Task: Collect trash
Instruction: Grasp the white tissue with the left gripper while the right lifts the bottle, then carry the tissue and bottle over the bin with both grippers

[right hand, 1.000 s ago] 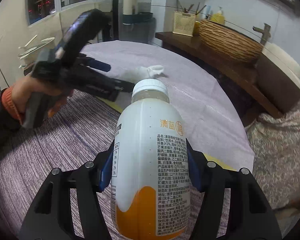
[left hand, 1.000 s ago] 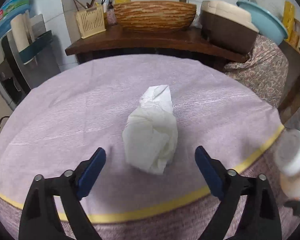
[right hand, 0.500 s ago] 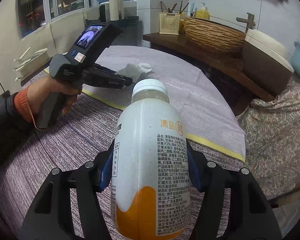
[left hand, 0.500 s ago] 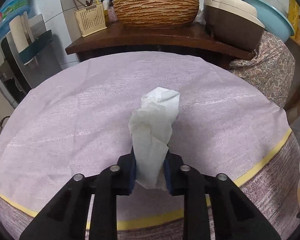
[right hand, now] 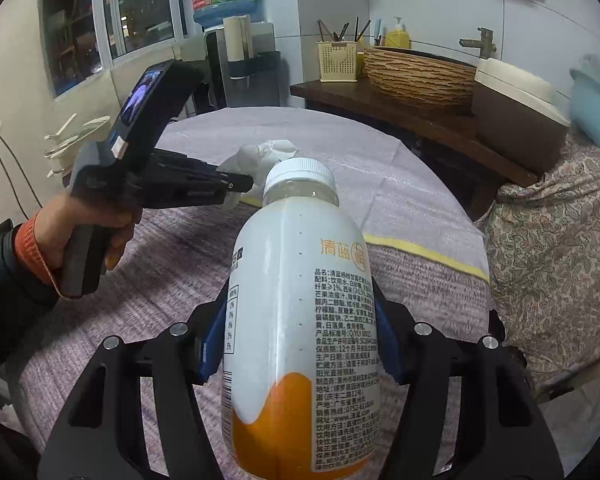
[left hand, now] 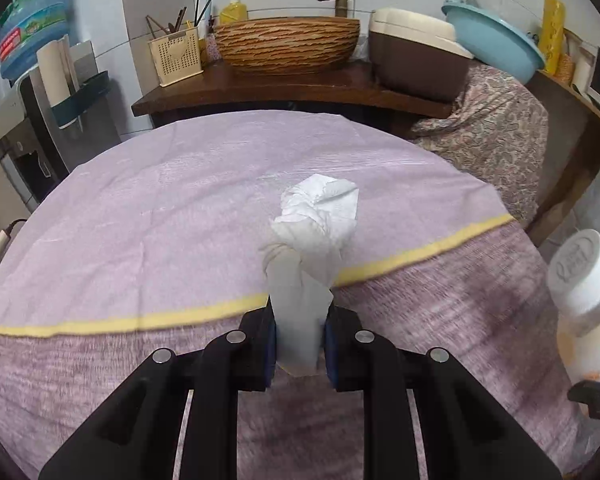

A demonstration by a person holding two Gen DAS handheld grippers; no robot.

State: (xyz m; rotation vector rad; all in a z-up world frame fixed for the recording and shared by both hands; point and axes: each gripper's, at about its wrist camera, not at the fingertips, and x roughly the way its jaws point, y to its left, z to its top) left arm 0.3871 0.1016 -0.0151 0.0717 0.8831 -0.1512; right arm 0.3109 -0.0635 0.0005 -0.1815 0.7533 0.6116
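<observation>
A crumpled white tissue (left hand: 316,220) hangs lifted above the round table's lilac cloth (left hand: 140,208), near the yellow hem. My left gripper (left hand: 300,340) is shut on the tissue's lower end. In the right wrist view the same tissue (right hand: 260,152) sticks out of the left gripper (right hand: 240,182), which a hand (right hand: 80,232) holds. My right gripper (right hand: 300,340) is shut on a white and orange plastic bottle (right hand: 300,300) with a white cap, its blue pads pressing the bottle's sides. That bottle (left hand: 584,292) also shows at the right edge of the left wrist view.
Behind the table a dark wooden counter (left hand: 300,88) carries a woven basin (left hand: 288,44), a cream utensil holder (left hand: 176,60) and a brown rice cooker (left hand: 416,56). A water dispenser (left hand: 32,92) stands at the left. Patterned cloth (left hand: 488,136) covers something at the right.
My left gripper shut on the tissue and lifted it off the cloth, drawing back toward the table's near edge. The right gripper shifted with the bottle still held.
</observation>
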